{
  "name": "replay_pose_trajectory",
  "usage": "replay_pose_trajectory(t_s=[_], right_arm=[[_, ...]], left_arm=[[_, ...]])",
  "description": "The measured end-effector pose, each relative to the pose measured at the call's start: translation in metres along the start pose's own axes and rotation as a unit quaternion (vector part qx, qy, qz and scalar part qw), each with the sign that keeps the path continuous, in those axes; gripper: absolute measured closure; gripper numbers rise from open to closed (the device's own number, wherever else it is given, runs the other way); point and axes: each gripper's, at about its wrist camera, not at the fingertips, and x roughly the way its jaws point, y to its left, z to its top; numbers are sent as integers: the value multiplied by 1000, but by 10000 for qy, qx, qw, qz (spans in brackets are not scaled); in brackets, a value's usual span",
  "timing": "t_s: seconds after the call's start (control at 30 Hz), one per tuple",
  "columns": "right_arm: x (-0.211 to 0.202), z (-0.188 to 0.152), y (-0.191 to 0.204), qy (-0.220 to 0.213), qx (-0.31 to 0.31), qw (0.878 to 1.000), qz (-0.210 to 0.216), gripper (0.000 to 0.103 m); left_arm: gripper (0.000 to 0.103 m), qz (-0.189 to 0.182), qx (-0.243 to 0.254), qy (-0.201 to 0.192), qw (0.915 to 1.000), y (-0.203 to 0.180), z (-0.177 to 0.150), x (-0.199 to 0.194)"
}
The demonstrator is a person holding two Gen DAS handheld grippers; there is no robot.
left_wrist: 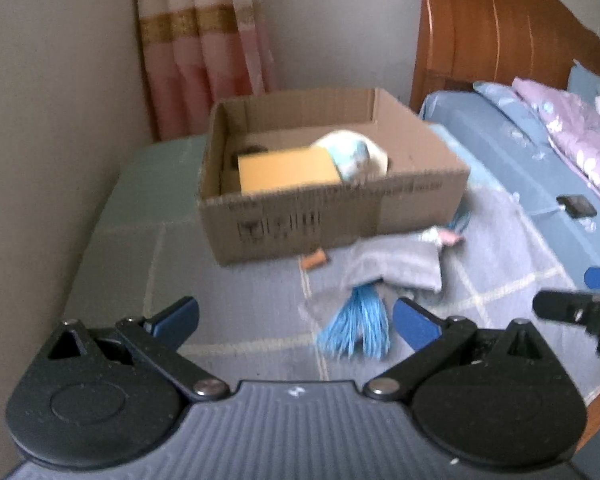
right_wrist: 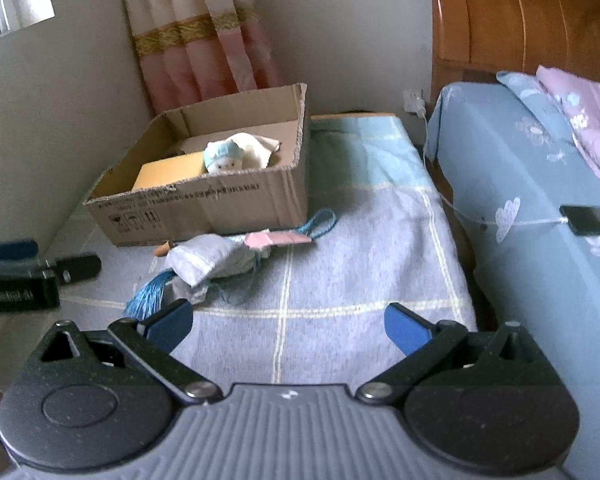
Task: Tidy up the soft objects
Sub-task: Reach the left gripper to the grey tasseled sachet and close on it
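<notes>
Two tongs are in my hands, and both stand wide apart with nothing between the blue pads: the left tongs (left_wrist: 296, 322) fill the bottom of the left wrist view, the right tongs (right_wrist: 288, 326) the bottom of the right wrist view. I hold them low and level over the checked blanket (right_wrist: 339, 264), I judge, so that either can drop onto the loose pile ahead.

One cardboard box (right_wrist: 204, 204) sits in the middle left of the right view, on the blanket, its open top facing up so that soft things can be dropped in. Inside I count two things plainly: one small plush doll (right_wrist: 224, 158) with a pale blue cap, leaning on a white cloth, and one yellow pad (right_wrist: 168, 174) lying flat beside it, touching it. Something dark lies behind them, too blurred to name.

Outside the box, just in front of its near wall, one heap is not yet sorted: a grey cloth pouch (right_wrist: 204, 260), one blue tassel (right_wrist: 148, 296) poking out toward my left pad, one pink strip (right_wrist: 276, 238) and a loop of blue cord (right_wrist: 319, 222). These are what I take to be left of the task. The tassel lies nearest, between the two tongs.

One dark phone (right_wrist: 587, 220) rests on the blue bed (right_wrist: 519, 168) at the right edge, on a white cable, well apart from the pile.
</notes>
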Motion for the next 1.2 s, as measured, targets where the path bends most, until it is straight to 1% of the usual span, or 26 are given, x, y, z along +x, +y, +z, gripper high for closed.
replay_pose_trajectory(t_s=[0.1, 0.27, 0.37, 0.57, 0.8, 1.0, 1.2], right_arm=[[3, -5, -1, 19, 6, 10000, -22, 0], [7, -10, -3, 92, 8, 10000, -8, 0], [12, -11, -3, 147, 14, 9999, -11, 0], [22, -11, -4, 237, 20, 9997, -42, 0], [32, -9, -9, 311, -6, 9995, -83, 0], [40, -7, -11, 316, -8, 9995, -23, 0], [47, -3, -8, 310, -62, 9995, 30, 0]], left_arm=[[1, 44, 43, 65, 10000, -5, -10, 6], [1, -96, 115, 220, 9996, -12, -20, 17], [1, -209, 138, 319, 9992, -16, -23, 25], [1, -309, 195, 489, 9981, -22, -30, 41], [1, -395, 207, 641, 9969, -23, -30, 60], [1, -447, 238, 489, 9975, -22, -26, 66], [1, -582, 386, 275, 9972, -21, -22, 73]])
